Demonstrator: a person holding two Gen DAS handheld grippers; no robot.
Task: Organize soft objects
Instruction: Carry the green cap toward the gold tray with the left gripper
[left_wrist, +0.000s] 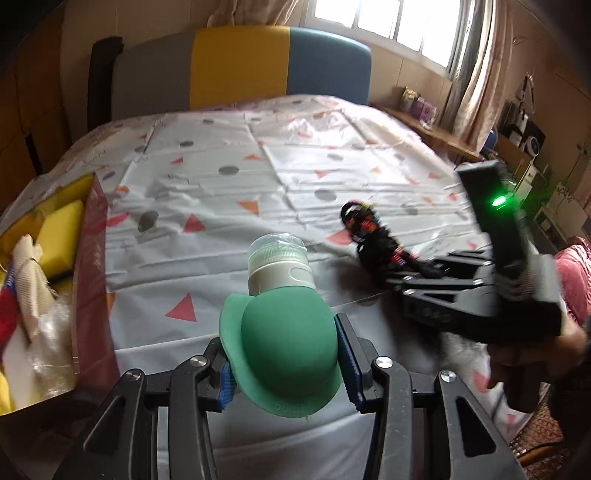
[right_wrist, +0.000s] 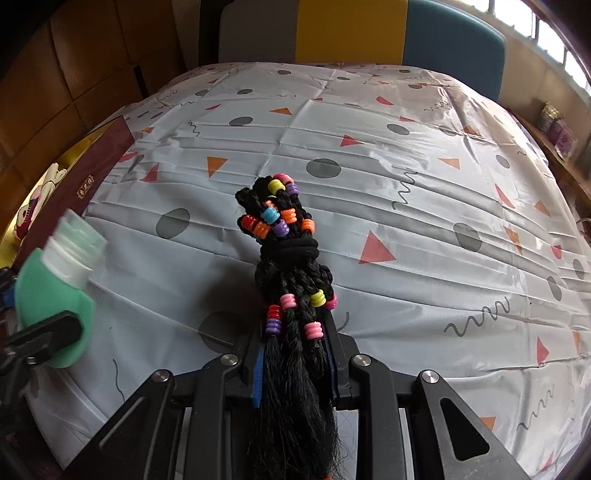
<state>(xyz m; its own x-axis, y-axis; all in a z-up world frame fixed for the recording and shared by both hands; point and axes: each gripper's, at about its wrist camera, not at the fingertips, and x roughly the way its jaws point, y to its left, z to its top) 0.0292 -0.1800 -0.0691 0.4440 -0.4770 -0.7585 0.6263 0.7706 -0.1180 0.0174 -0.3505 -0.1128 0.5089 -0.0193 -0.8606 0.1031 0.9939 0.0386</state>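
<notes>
A: Both hands are loaded. The left tongs are pinching a green squeeze bottle round its soft belly, cap pointing away, lifted clear of the patterned cloth on the counter.

B: And the right tongs are pressed together on a bundle of black braids strung with coloured beads. The loose hair ends run back between the pads; the beaded end hangs forward over the cloth.

A: Where's it all headed?

B: My guess is the box at the left edge. It already holds a yellow sponge and some cloth and plastic bits.

A: So what's the danger?

B: The bottle first. That body is squashy and rounded, and the pads sit on the curve. Squeeze harder and it could squirt forward out of the grip; ease off and it drops. There's also a thin flange round it that could fold under a pad.

A: And the braids?

B: Held near the loose ends, so strands could slide through. The heavy beaded end may swing when the hand moves, and could snag the box wall.

A: Is the cap shut?

B: Looks closed, though the clear plastic makes it hard to be sure. If it's not, squeezing could push something out.

A: The two hands are near each other, too.

B: Right, both heading left at once could bump.
</notes>
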